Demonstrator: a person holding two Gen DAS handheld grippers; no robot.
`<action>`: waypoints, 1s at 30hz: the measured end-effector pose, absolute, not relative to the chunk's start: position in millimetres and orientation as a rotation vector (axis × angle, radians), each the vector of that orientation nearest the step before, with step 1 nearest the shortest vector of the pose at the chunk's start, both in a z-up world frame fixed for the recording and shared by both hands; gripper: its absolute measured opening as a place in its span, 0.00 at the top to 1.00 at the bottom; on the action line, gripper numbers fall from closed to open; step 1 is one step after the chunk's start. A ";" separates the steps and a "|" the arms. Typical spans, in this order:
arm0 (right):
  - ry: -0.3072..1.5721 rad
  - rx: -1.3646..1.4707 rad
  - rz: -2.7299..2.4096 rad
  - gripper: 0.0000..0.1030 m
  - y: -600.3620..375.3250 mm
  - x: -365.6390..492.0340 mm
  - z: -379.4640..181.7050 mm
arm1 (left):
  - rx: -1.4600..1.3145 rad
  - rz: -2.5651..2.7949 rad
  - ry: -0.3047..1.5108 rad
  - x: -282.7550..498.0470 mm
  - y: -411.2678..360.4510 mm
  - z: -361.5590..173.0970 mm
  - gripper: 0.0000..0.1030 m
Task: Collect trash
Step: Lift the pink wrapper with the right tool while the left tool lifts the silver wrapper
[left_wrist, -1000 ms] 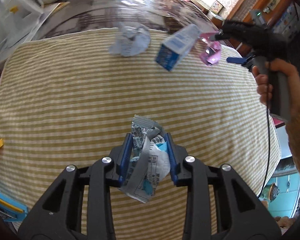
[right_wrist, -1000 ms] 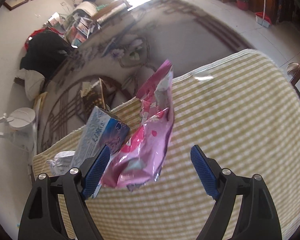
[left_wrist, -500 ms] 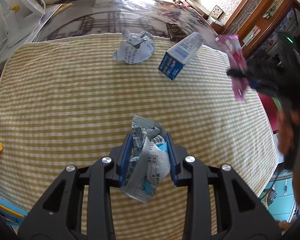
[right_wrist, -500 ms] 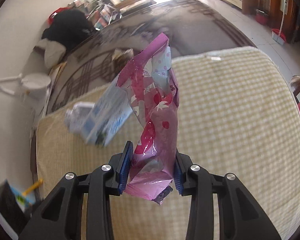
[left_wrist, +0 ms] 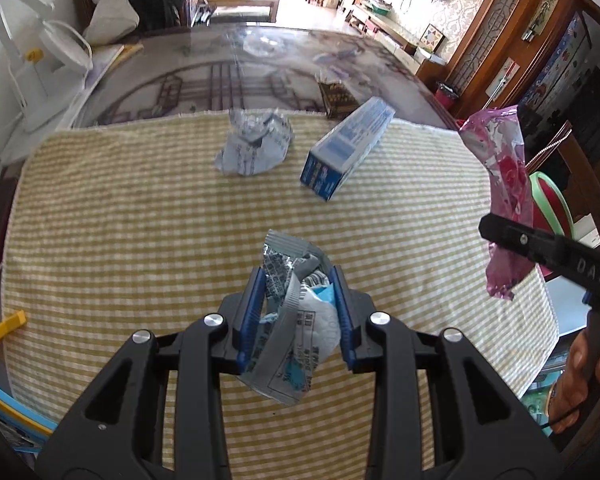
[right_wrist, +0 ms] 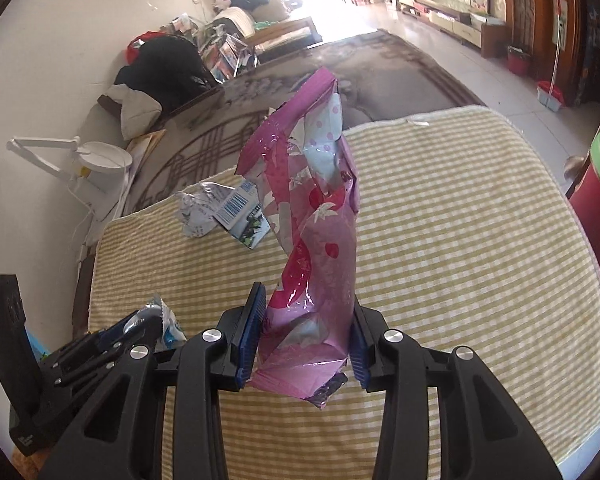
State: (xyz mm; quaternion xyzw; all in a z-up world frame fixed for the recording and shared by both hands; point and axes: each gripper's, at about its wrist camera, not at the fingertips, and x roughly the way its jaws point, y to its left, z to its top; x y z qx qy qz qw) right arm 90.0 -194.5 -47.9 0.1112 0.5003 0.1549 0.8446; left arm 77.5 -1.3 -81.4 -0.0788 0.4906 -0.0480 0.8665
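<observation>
Gripping a crinkled silver-grey foil wrapper [left_wrist: 296, 320], the left gripper [left_wrist: 298, 312] pinches it above the striped woven cloth [left_wrist: 140, 240] on the desk. Glossy pink plastic wrapper [right_wrist: 316, 248] stands lengthwise upward, clamped in the right gripper [right_wrist: 308, 344]. Crumpled paper [left_wrist: 254, 148] and an oblong blue carton [left_wrist: 346, 148] lie beyond.

Three wrappers [left_wrist: 296, 312] [left_wrist: 504, 196] [left_wrist: 254, 146], one carton [left_wrist: 346, 148].

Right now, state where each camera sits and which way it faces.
Left wrist: on the left gripper, facing across the striped cloth; jaws shut on a silver wrapper.
Right wrist: on the right gripper, facing across the cloth; jaws shut on a pink bag.
Shared: blue box, crumpled paper.
</observation>
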 end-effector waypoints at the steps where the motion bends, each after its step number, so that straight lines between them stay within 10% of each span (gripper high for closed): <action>1: 1.045 0.229 0.327 0.63 -194.1 87.0 -44.6 | -0.160 -0.097 1.016 76.5 -2.2 -77.1 0.69; 30: 0.975 0.310 0.283 0.62 -285.3 80.6 -40.4 | -0.073 -0.100 0.963 79.3 -85.9 -49.0 0.69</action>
